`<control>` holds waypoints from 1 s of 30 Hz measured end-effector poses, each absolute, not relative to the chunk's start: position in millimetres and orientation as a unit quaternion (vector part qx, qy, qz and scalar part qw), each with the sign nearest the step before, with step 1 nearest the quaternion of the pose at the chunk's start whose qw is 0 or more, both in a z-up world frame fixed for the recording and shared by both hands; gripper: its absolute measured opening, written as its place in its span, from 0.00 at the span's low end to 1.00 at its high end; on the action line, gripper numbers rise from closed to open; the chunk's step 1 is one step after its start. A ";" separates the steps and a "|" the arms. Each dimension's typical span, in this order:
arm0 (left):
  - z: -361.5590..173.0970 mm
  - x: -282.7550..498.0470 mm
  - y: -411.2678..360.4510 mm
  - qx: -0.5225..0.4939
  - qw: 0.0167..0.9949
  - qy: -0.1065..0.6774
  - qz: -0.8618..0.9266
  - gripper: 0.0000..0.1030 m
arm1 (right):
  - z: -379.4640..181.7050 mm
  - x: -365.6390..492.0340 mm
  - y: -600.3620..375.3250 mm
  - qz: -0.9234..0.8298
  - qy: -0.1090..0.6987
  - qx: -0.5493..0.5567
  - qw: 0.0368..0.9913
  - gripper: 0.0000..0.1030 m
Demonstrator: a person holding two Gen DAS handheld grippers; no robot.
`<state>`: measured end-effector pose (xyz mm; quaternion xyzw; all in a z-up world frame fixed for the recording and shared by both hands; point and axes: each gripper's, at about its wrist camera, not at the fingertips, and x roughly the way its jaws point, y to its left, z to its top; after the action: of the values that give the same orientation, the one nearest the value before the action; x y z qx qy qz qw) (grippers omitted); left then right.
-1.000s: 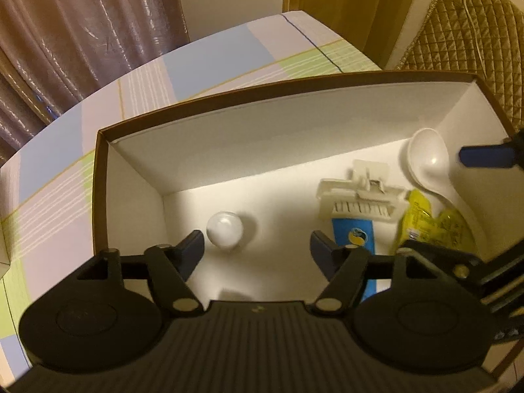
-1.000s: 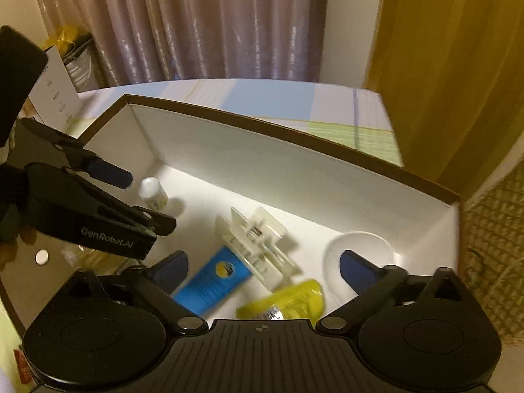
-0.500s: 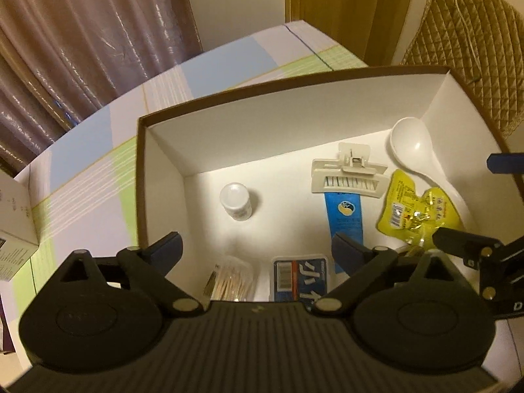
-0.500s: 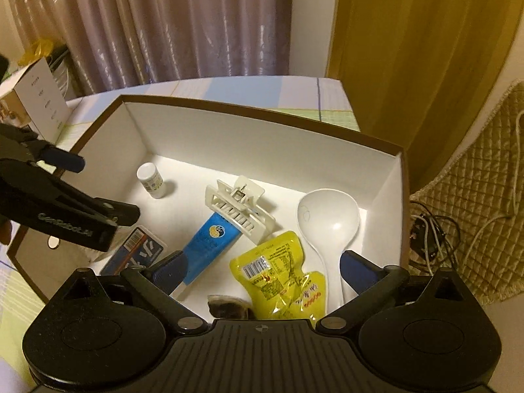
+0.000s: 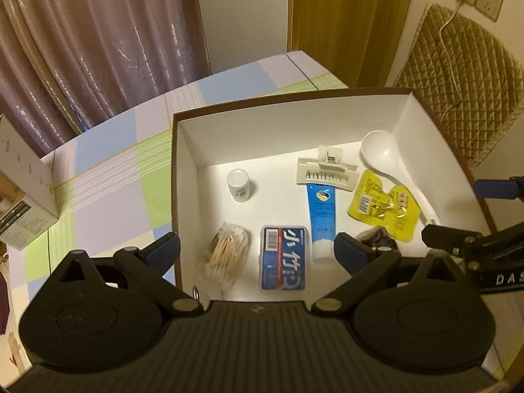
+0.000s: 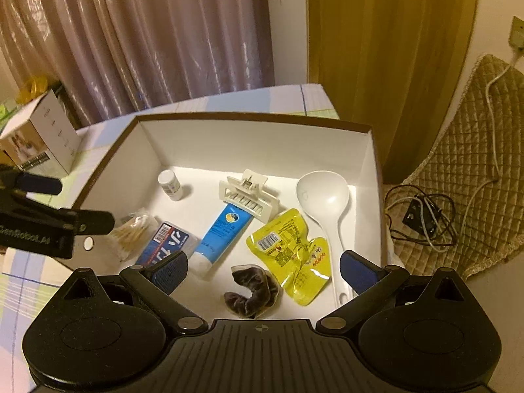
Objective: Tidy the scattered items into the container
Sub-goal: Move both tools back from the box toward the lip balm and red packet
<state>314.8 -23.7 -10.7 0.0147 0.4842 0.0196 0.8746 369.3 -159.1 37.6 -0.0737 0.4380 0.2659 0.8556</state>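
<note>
A brown-rimmed white box (image 5: 183,163) (image 6: 373,177) holds a small white bottle (image 5: 239,185) (image 6: 170,185), a white hair clip (image 5: 326,172) (image 6: 247,195), a blue tube (image 5: 321,213) (image 6: 222,232), a white spoon (image 5: 383,154) (image 6: 322,193), a yellow pouch (image 5: 381,204) (image 6: 291,252), a blue packet (image 5: 283,262) (image 6: 163,245), cotton swabs (image 5: 226,255) (image 6: 131,229) and a dark scrunchie (image 6: 252,294). My left gripper (image 5: 257,250) is open and empty above the box's near left edge. My right gripper (image 6: 263,267) is open and empty above the near right part.
The box sits on a checked tablecloth (image 5: 108,163). A white carton (image 5: 19,196) (image 6: 42,137) stands at the table's left. Curtains hang behind. A quilted cushion (image 6: 475,196) and a tangled cable (image 6: 422,219) lie to the right of the table.
Both grippers have pulled up and back from inside the box. More of the box floor, the swabs, the packet and the scrunchie have come into view.
</note>
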 end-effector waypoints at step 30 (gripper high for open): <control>-0.6 152.3 -1.0 -0.034 0.879 0.471 0.066 0.99 | 40.9 273.9 -188.5 0.283 0.433 -0.044 0.854 1.00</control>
<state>152.3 -1.0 -0.6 -0.0341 0.4706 0.0663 0.8792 273.9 -188.5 40.9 -0.0441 0.4332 0.2835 0.8544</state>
